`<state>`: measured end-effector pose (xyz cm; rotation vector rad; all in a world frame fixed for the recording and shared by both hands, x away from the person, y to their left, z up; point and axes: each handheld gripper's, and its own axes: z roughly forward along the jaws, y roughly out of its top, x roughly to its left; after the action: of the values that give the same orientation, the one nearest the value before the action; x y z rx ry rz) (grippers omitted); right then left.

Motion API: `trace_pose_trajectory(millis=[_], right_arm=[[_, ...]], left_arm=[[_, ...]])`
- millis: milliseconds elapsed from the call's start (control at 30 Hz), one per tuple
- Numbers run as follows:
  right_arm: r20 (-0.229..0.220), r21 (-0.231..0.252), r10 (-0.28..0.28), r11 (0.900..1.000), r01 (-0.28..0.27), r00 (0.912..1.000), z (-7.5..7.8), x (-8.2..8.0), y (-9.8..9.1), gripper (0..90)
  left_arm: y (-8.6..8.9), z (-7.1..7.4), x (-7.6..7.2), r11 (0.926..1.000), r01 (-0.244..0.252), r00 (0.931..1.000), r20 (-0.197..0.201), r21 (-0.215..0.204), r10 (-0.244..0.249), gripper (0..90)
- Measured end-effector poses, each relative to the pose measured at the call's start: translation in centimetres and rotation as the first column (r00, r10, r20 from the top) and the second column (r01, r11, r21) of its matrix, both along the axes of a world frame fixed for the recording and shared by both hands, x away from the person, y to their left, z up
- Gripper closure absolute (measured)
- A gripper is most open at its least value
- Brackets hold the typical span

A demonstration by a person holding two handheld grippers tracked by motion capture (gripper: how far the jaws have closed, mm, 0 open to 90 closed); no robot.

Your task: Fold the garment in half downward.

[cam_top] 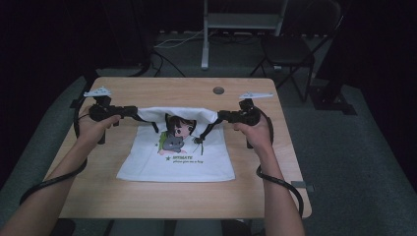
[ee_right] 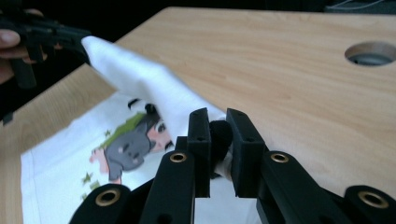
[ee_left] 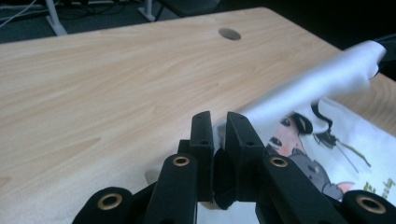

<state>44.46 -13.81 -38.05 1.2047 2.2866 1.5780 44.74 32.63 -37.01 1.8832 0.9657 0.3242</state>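
Both your left claw (cam_top: 134, 112) and right claw (cam_top: 220, 116) pinch the white printed cotton T-shirt (cam_top: 178, 156); limp, light cloth, so grip its far corners.

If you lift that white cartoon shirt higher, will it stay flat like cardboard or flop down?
Probably flop: the shirt already sags between the left tool and right tool pinching its top edge. It looks thin and light, so it would likely drape and swing, not hold shape.
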Motion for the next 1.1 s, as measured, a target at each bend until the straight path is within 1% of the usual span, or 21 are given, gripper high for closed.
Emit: trace_pose_trajectory(millis=[33,100,167,233,267,333,367,400,500,700,733,767,900,933,1100], right_arm=[[-0.004,-0.014,0.005,0.9999,-0.005,1.0000,-0.2,-0.2,0.1,80.6],[-0.008,-0.042,0.018,0.9989,-0.018,0.9998,-0.5,-0.5,0.2,80.7],[-0.007,-0.065,0.035,0.9972,-0.036,0.9993,-1.0,-0.8,0.4,80.6],[-0.005,-0.084,0.046,0.9954,-0.046,0.9989,-1.3,-1.1,0.6,80.6],[-0.007,-0.092,0.049,0.9946,-0.049,0.9988,-1.4,-1.3,0.7,80.6],[-0.003,-0.112,0.059,0.9920,-0.059,0.9983,-1.6,-1.5,0.9,80.6],[-0.002,-0.120,0.063,0.9909,-0.062,0.9980,-1.7,-1.7,0.9,80.6],[0.001,-0.121,0.065,0.9905,-0.065,0.9979,-1.8,-1.8,0.9,80.6],[0.000,-0.126,0.069,0.9897,-0.068,0.9976,-2.1,-2.1,0.8,80.6],[-0.005,-0.127,0.073,0.9892,-0.073,0.9973,-2.4,-2.8,0.7,80.6],[-0.001,-0.131,0.076,0.9885,-0.076,0.9971,-2.5,-2.9,0.7,80.6],[-0.002,-0.131,0.076,0.9884,-0.076,0.9971,-2.6,-3.0,0.7,80.6],[-0.005,-0.129,0.075,0.9888,-0.075,0.9972,-2.7,-3.1,0.6,80.6],[-0.007,-0.131,0.075,0.9884,-0.076,0.9971,-2.8,-3.1,0.6,80.6],[-0.008,-0.137,0.078,0.9874,-0.078,0.9969,-2.9,-3.2,0.6,80.6]], left_arm=[[-0.1,-0.2,-0.1,1.0000,0.004,1.0000,-0.001,0.008,-0.004,81.5],[-0.3,-0.5,-0.5,0.9989,0.016,0.9999,-0.001,0.044,-0.016,81.5],[-0.6,-0.9,-0.9,0.9955,0.029,0.9996,0.005,0.091,-0.030,81.5],[-0.9,-1.2,-1.3,0.9917,0.041,0.9991,0.009,0.122,-0.042,81.6],[-1.0,-1.4,-1.5,0.9905,0.044,0.9989,0.011,0.130,-0.045,81.6],[-1.2,-1.6,-1.9,0.9856,0.052,0.9983,0.018,0.161,-0.056,81.6],[-1.2,-1.7,-2.1,0.9853,0.051,0.9983,0.019,0.163,-0.055,81.6],[-1.2,-1.8,-2.2,0.9831,0.054,0.9980,0.023,0.175,-0.059,81.6],[-1.1,-1.9,-2.4,0.9817,0.056,0.9978,0.024,0.182,-0.062,81.6],[-1.1,-2.4,-3.3,0.9772,0.067,0.9968,0.030,0.201,-0.075,81.6],[-1.1,-2.5,-3.4,0.9780,0.065,0.9970,0.030,0.199,-0.072,81.6],[-1.1,-2.5,-3.4,0.9765,0.067,0.9967,0.030,0.204,-0.075,81.6],[-1.1,-2.7,-3.6,0.9778,0.063,0.9971,0.029,0.200,-0.071,81.6],[-1.1,-2.7,-3.7,0.9764,0.068,0.9967,0.030,0.205,-0.076,81.6],[-1.2,-2.7,-4.0,0.9761,0.072,0.9962,0.034,0.205,-0.081,81.7]])
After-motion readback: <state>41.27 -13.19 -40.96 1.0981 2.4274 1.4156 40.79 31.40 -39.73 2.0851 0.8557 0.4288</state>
